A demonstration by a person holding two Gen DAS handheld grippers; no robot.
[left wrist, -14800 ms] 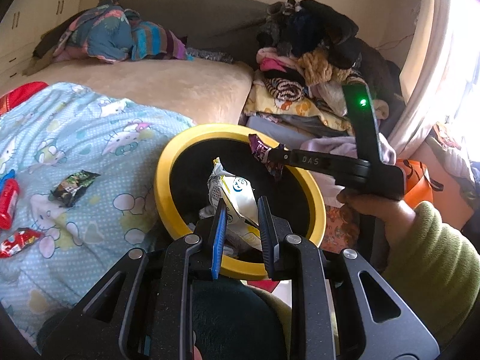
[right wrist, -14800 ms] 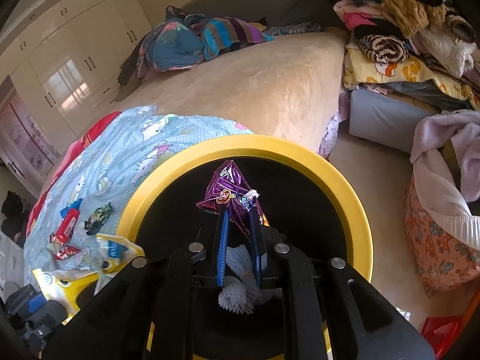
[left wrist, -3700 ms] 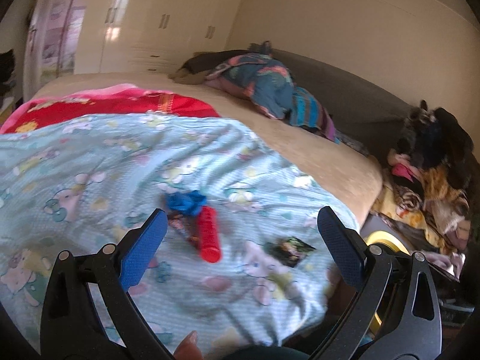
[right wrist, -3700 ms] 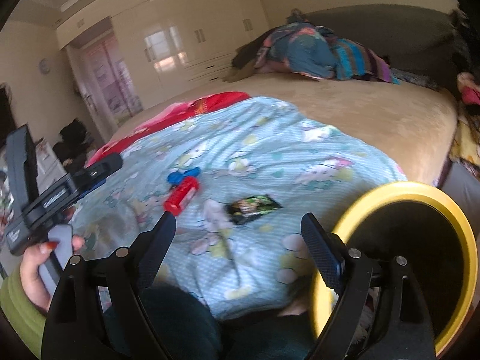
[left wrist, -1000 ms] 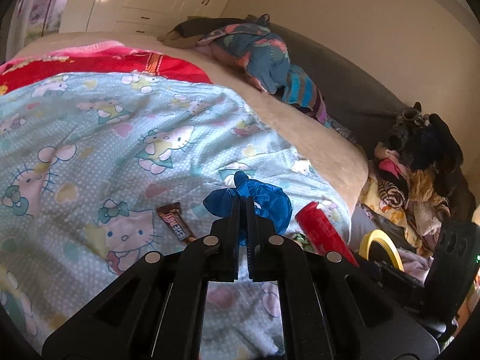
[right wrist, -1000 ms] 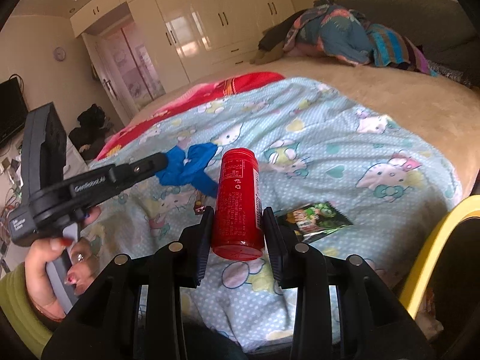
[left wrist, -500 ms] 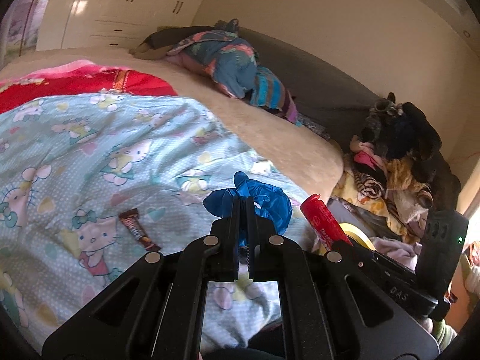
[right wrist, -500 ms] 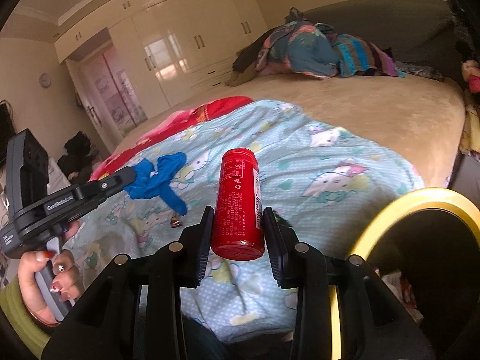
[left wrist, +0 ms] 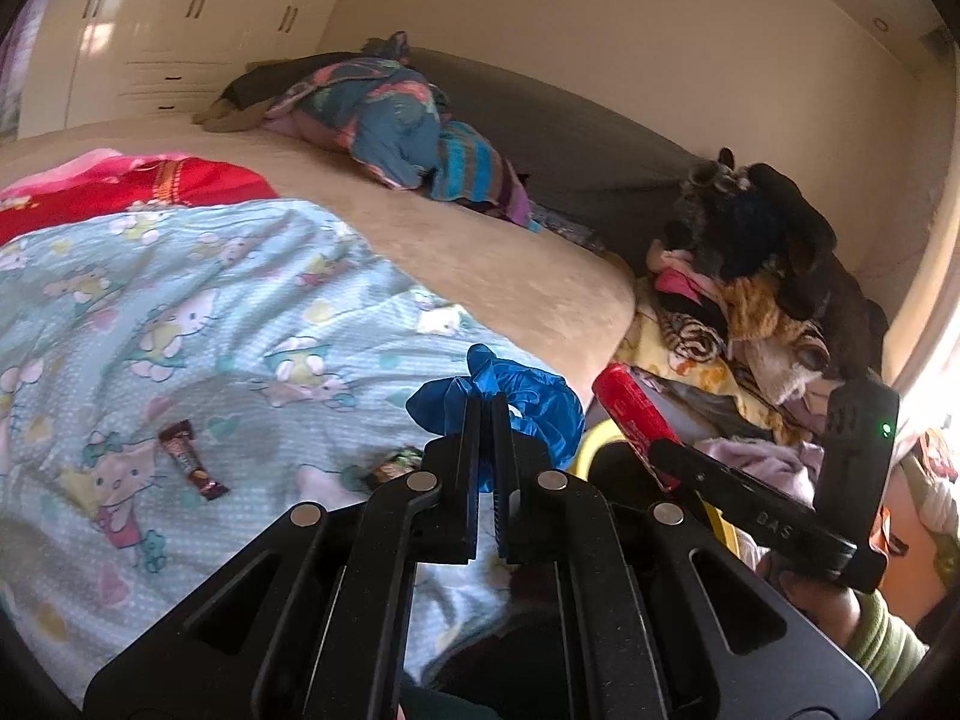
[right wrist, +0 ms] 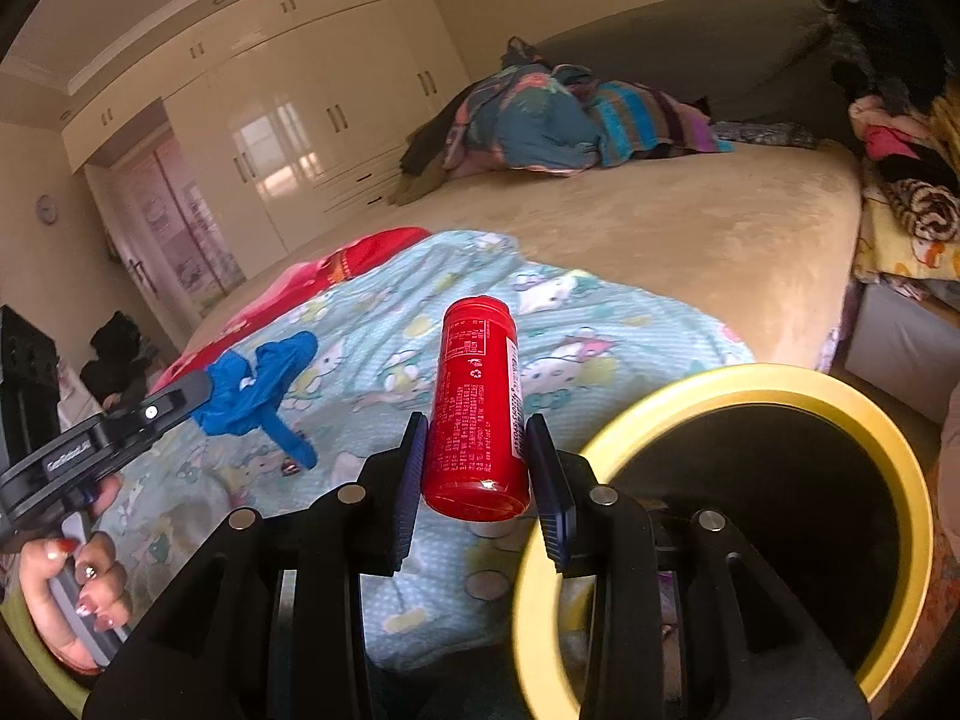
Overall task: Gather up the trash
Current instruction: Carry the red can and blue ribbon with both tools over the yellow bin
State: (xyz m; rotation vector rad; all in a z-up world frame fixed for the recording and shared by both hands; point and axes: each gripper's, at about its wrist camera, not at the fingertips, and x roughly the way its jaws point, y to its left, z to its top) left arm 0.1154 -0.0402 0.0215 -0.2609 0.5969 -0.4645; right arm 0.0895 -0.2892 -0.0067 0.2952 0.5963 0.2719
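Note:
My left gripper (left wrist: 487, 405) is shut on a crumpled blue glove (left wrist: 528, 399), held in the air over the bed's near edge. The glove also shows in the right wrist view (right wrist: 258, 387). My right gripper (right wrist: 477, 438) is shut on a red can (right wrist: 477, 414), also seen in the left wrist view (left wrist: 633, 417), held upright just left of the yellow-rimmed black trash bin (right wrist: 840, 396). A brown candy bar wrapper (left wrist: 191, 459) and a dark green wrapper (left wrist: 390, 462) lie on the light blue Hello Kitty blanket (left wrist: 210, 300).
The bin stands on the floor beside the bed, its rim partly visible in the left wrist view (left wrist: 585, 450). A pile of clothes (left wrist: 750, 300) sits to the right. Bundled bedding (right wrist: 558, 114) lies at the bed's far end. White wardrobes (right wrist: 288, 138) line the wall.
Both grippers have carried their loads to the right, toward the bin. The bin's rim now fills more of the right wrist view. Both grips are unchanged.

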